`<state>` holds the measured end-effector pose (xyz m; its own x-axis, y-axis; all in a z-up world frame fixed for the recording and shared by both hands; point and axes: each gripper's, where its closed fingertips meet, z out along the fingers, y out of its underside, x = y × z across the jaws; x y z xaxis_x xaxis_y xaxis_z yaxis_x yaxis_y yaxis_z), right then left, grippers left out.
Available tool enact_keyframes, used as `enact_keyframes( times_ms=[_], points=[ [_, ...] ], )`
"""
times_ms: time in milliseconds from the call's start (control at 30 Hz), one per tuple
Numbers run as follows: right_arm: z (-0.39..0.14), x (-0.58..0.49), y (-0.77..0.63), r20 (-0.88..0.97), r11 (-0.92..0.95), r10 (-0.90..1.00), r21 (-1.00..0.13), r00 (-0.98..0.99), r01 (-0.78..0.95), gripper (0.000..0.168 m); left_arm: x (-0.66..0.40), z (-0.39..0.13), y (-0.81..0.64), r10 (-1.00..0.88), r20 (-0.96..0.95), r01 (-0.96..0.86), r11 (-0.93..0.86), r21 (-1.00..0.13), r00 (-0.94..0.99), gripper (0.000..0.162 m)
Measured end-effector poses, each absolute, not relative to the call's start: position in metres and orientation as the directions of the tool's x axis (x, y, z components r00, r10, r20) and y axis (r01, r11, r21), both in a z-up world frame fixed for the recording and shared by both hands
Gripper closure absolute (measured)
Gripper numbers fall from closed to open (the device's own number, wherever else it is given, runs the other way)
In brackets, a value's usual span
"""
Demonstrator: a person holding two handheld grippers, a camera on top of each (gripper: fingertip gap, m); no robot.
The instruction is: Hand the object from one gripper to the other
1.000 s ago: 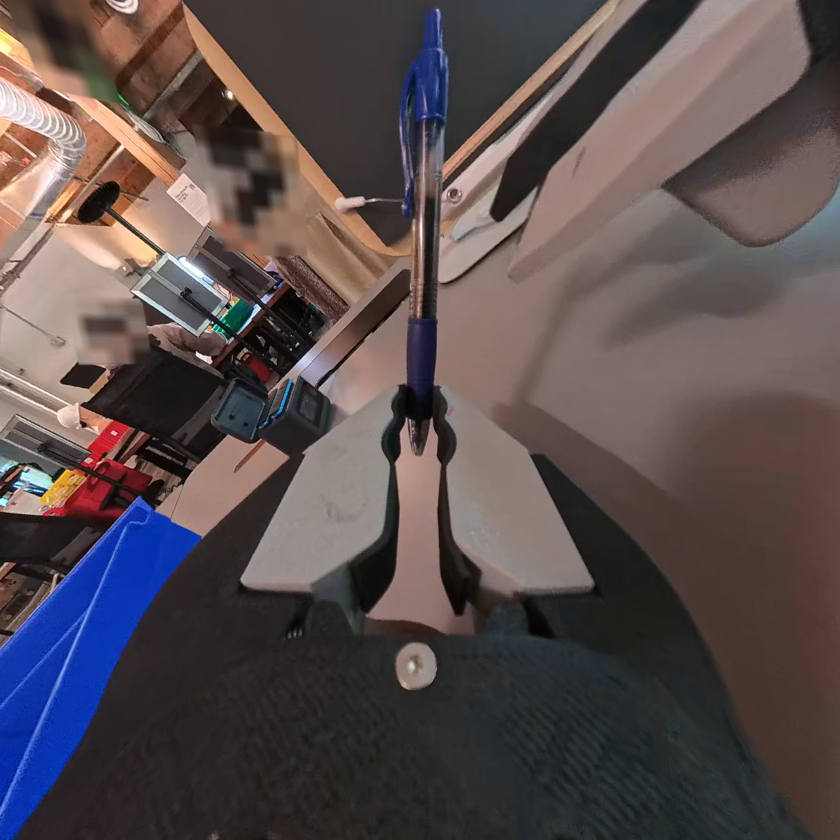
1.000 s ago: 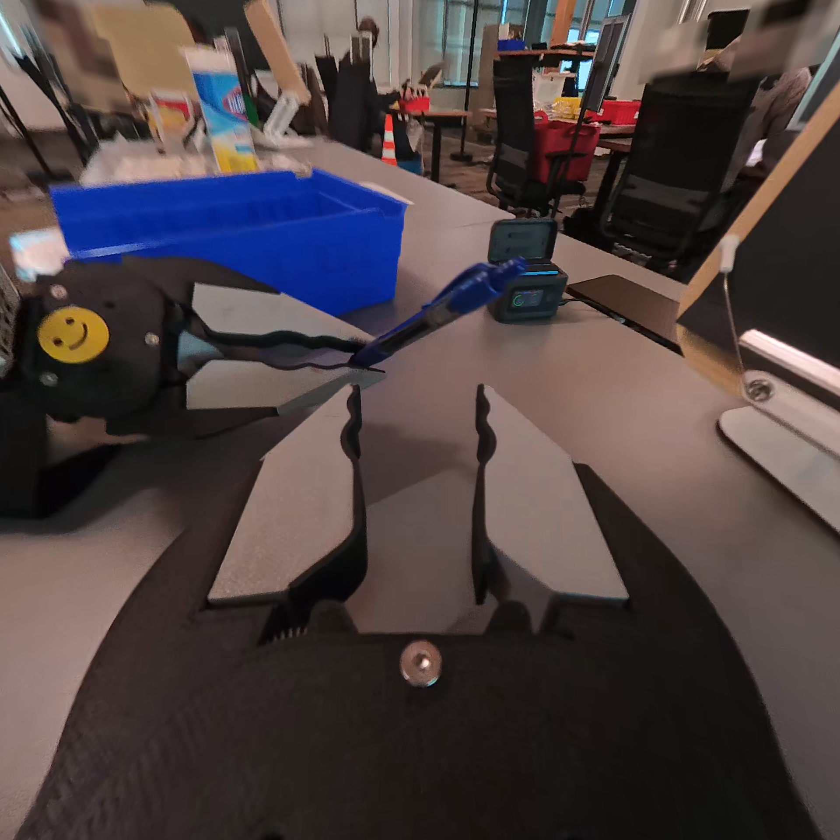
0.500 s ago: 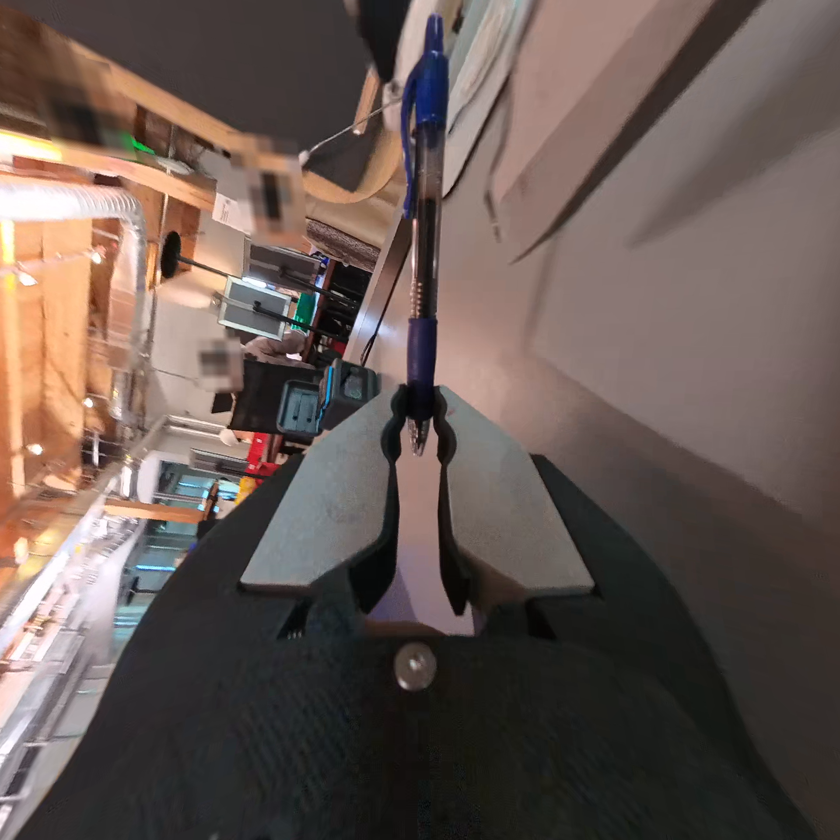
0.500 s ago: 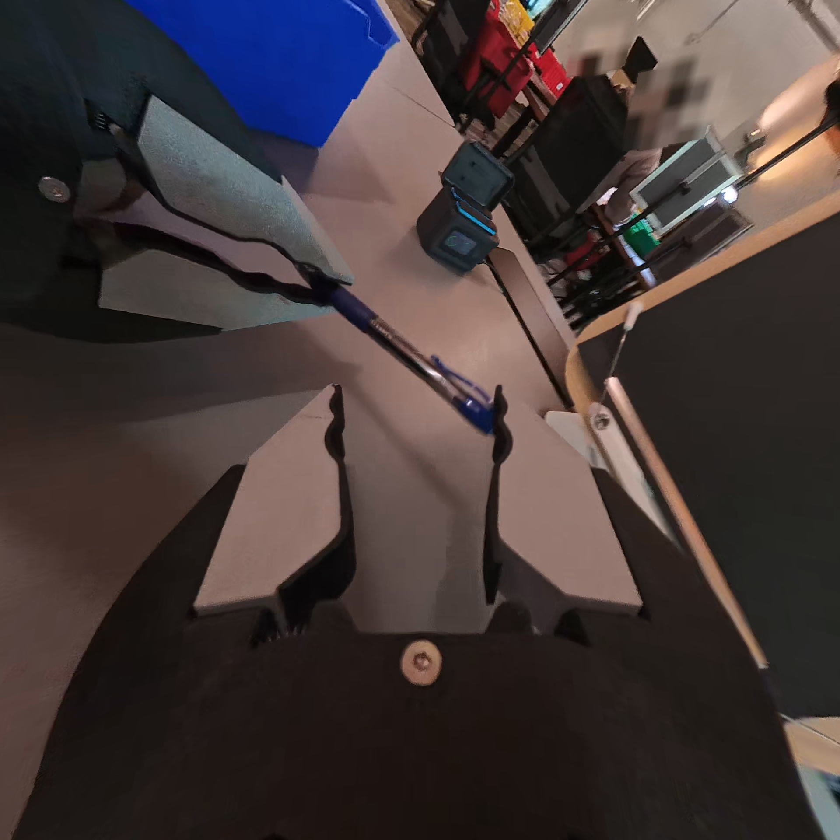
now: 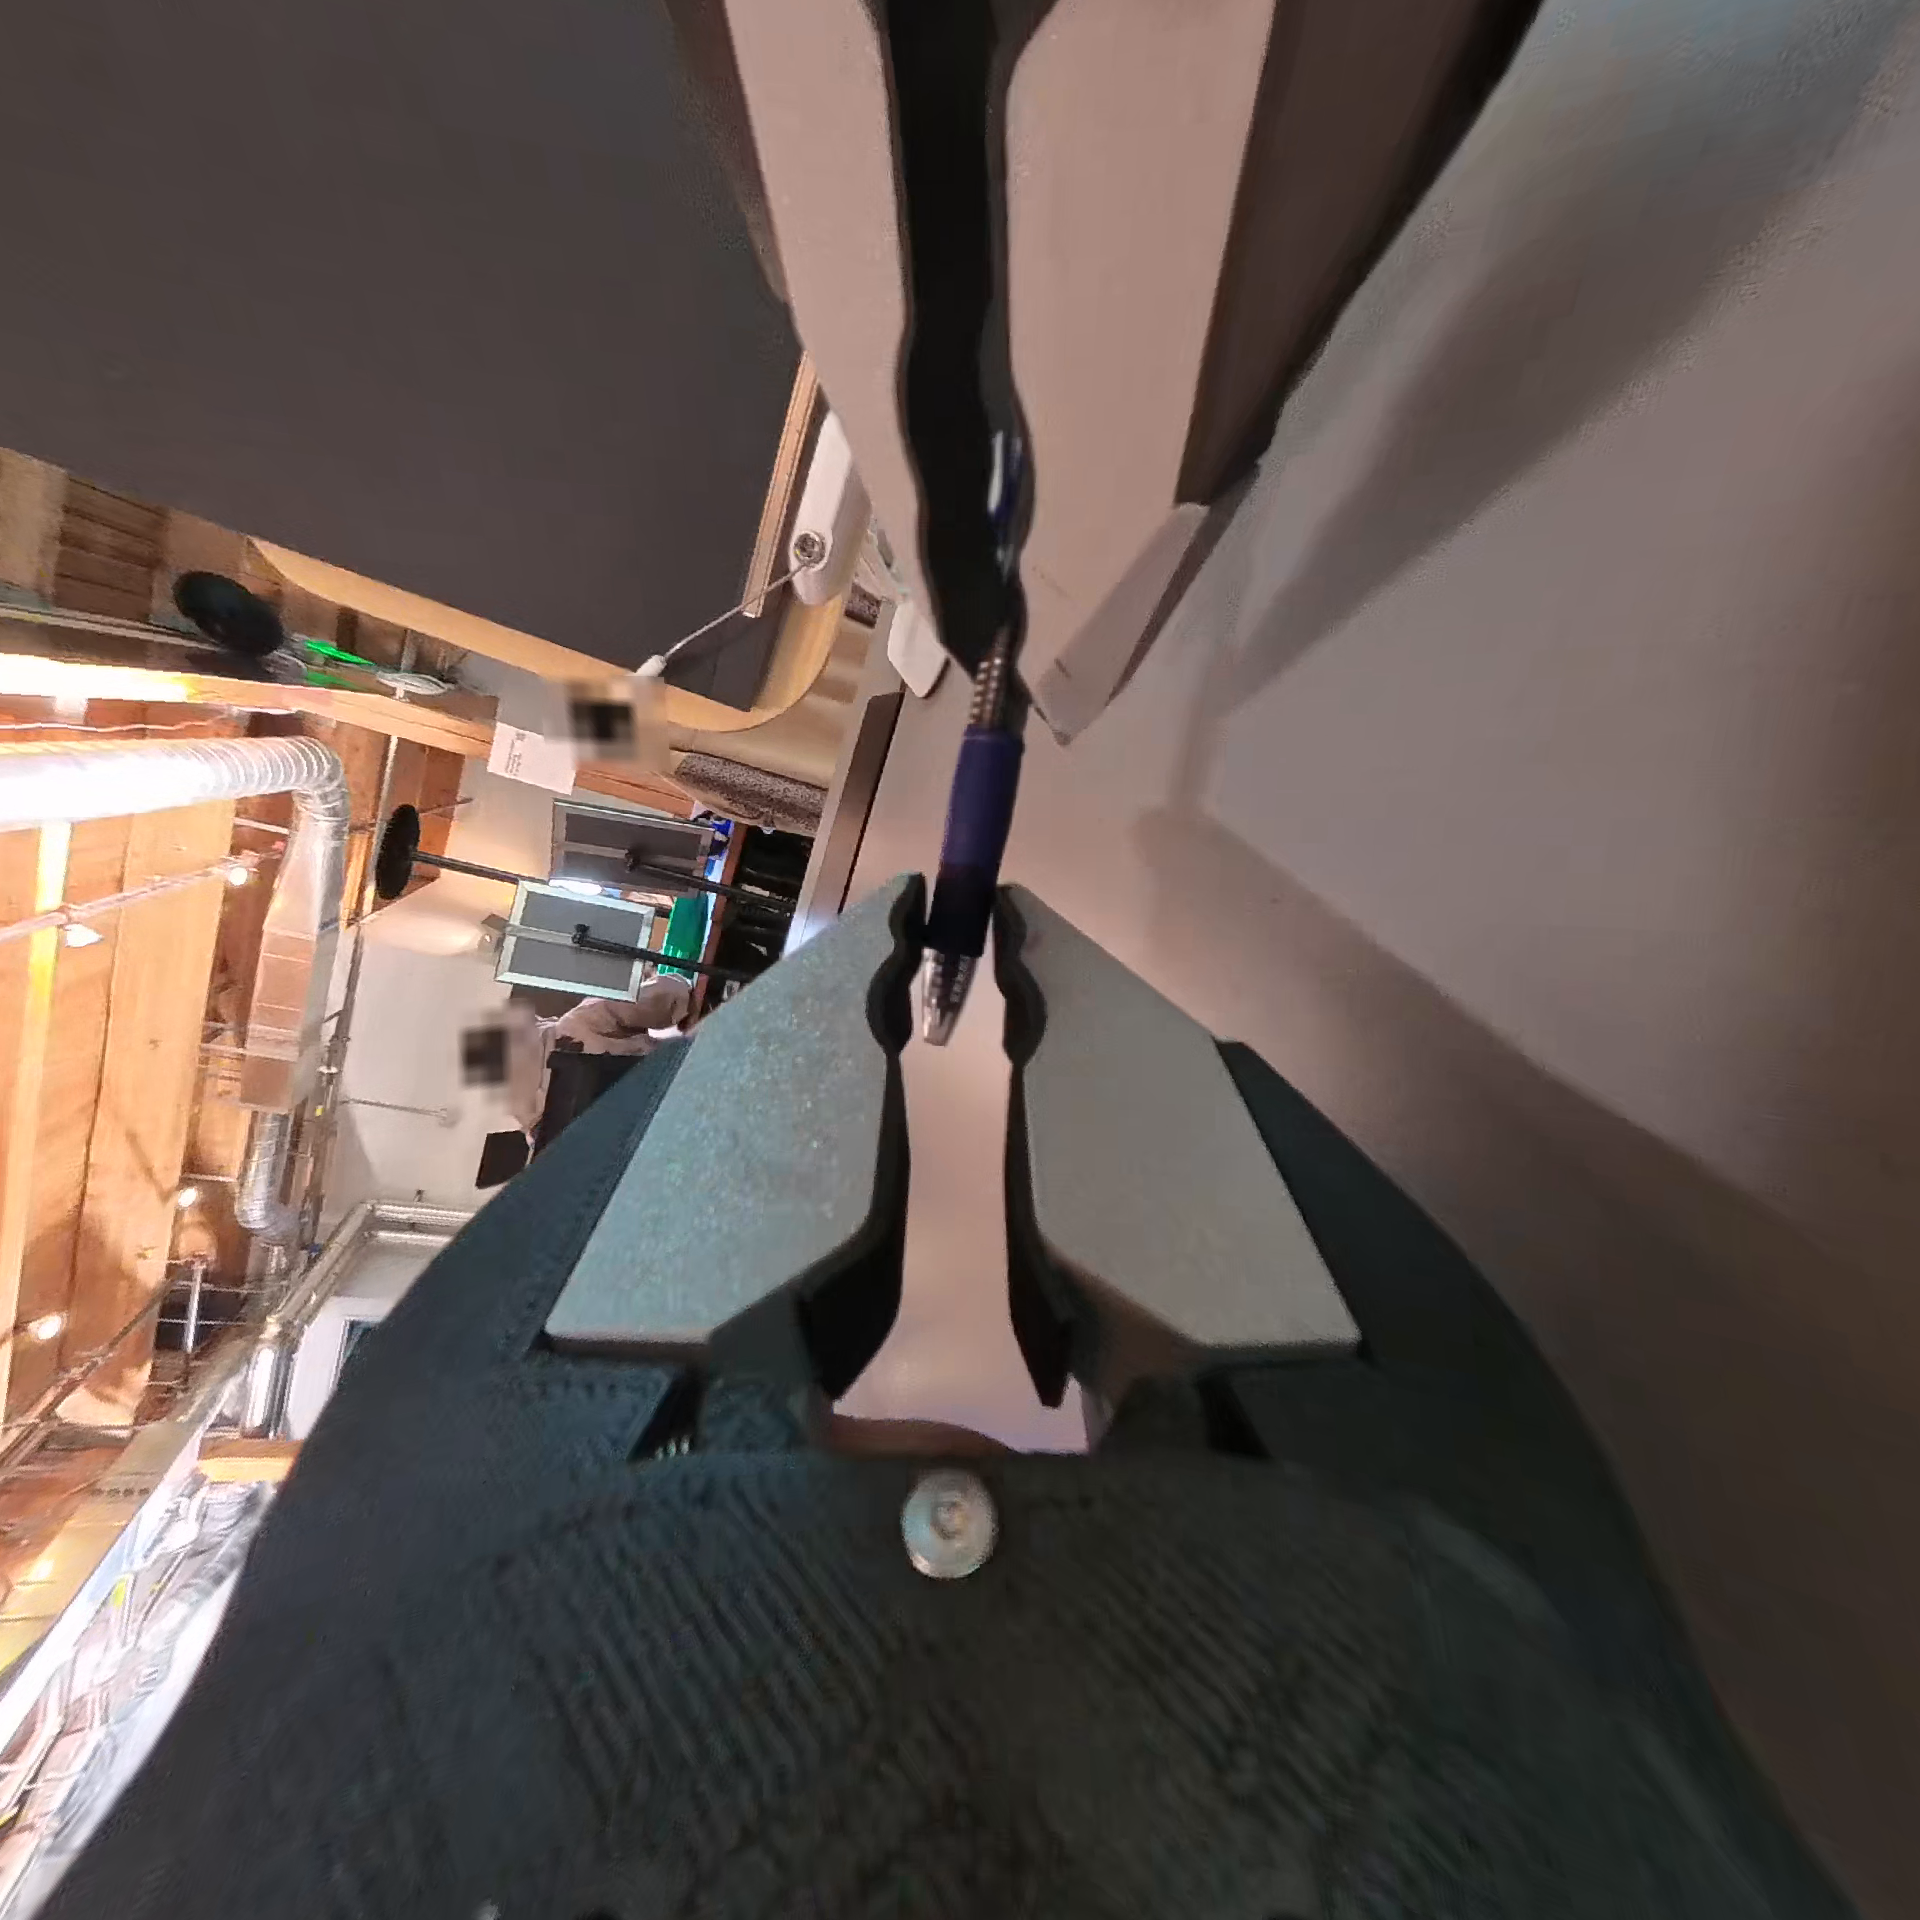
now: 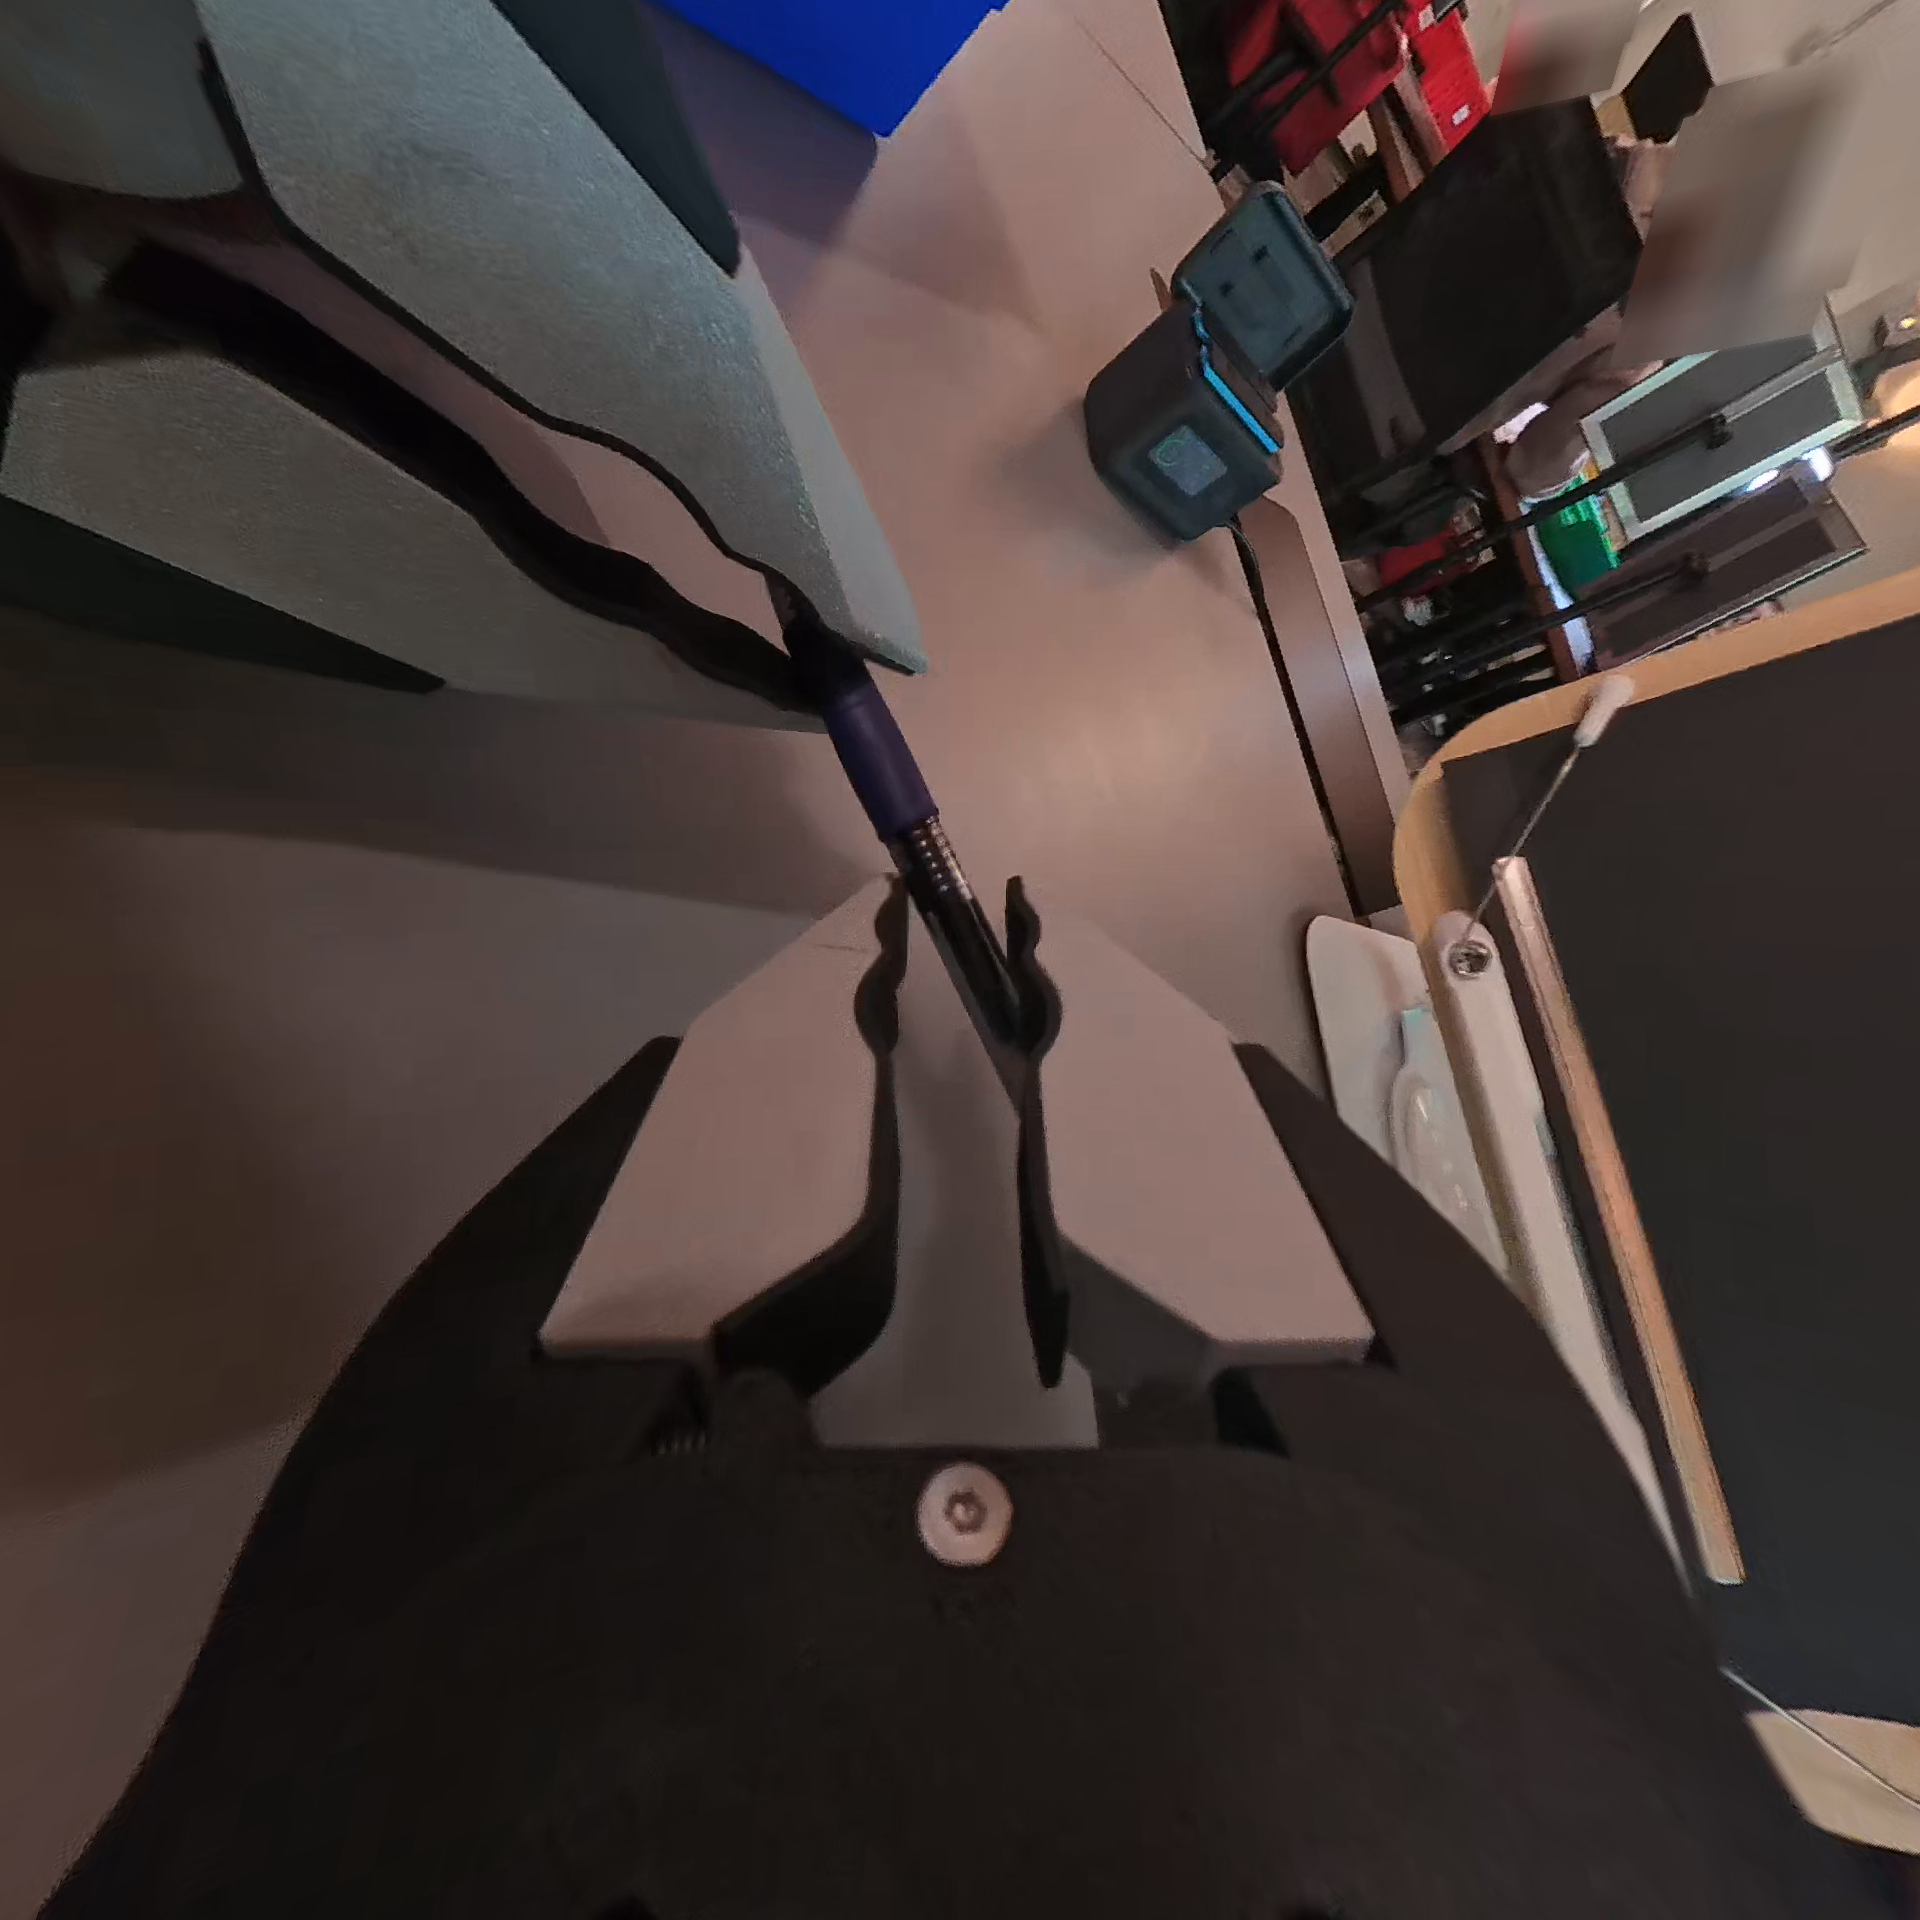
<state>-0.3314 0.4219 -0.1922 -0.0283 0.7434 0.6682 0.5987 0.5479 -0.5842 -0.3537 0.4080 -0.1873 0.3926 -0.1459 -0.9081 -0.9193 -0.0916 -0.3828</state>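
A blue pen (image 5: 971, 821) with a clear barrel is held between both grippers above the grey table (image 6: 312, 987). My left gripper (image 5: 960, 920) is shut on the pen's blue grip near the tip. My right gripper (image 6: 958, 920) is shut on the clear barrel (image 6: 971, 961), which lies at a slant between its jaws. In the left wrist view the right gripper (image 5: 997, 686) comes in from the top, and the pen's upper half is hidden inside its jaws. In the right wrist view the left gripper (image 6: 821, 649) reaches in from the upper left, holding the pen (image 6: 878, 748).
A small dark box with a blue band (image 6: 1195, 447) stands on the table beyond the pen. A blue bin (image 6: 831, 52) is at the far top. A dark panel with a wooden rim (image 6: 1714, 1143) and its white base (image 6: 1382, 1091) stand at the right. My left and right fingertips are right by each other.
My right gripper has moved up onto the pen and closed from wide open onto its barrel. My left gripper has kept hold of the pen's grip end and turned.
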Motion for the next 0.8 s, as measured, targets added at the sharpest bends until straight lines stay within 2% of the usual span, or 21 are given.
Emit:
enact_keyframes(
  times_ms=[167,267,400,500,633,700,800],
  points=[
    [-0.195,-0.333,0.419,0.565,0.468,0.825,-0.661,-0.021,0.587,0.160,-0.361,-0.172,0.410,-0.060,-0.864,-0.865,-0.080,-0.495,0.500,0.143],
    [-0.194,-0.332,0.427,0.472,0.358,0.880,-0.728,0.048,0.585,0.163,-0.370,-0.155,0.408,0.015,-0.813,-0.812,-0.056,-0.581,0.581,0.144],
    [-0.183,-0.330,0.433,0.220,0.132,0.967,-0.858,0.124,0.496,0.162,-0.379,-0.151,0.407,0.043,-0.795,-0.793,-0.060,-0.606,0.605,0.143],
    [-0.161,-0.333,0.418,-0.113,-0.119,0.993,-0.935,0.037,0.334,0.163,-0.373,-0.153,0.407,0.023,-0.797,-0.796,-0.048,-0.603,0.603,0.143],
    [-0.135,-0.329,0.404,-0.500,-0.467,0.851,-0.861,-0.162,0.201,0.164,-0.368,-0.155,0.408,0.019,-0.812,-0.811,-0.034,-0.584,0.584,0.143],
    [-0.129,-0.327,0.400,-0.598,-0.566,0.765,-0.801,-0.238,0.193,0.163,-0.368,-0.154,0.408,0.028,-0.819,-0.818,-0.033,-0.574,0.573,0.144],
    [-0.135,-0.327,0.399,-0.641,-0.596,0.732,-0.767,-0.233,0.236,0.163,-0.369,-0.150,0.407,0.053,-0.825,-0.825,-0.022,-0.564,0.563,0.147]
  ],
)
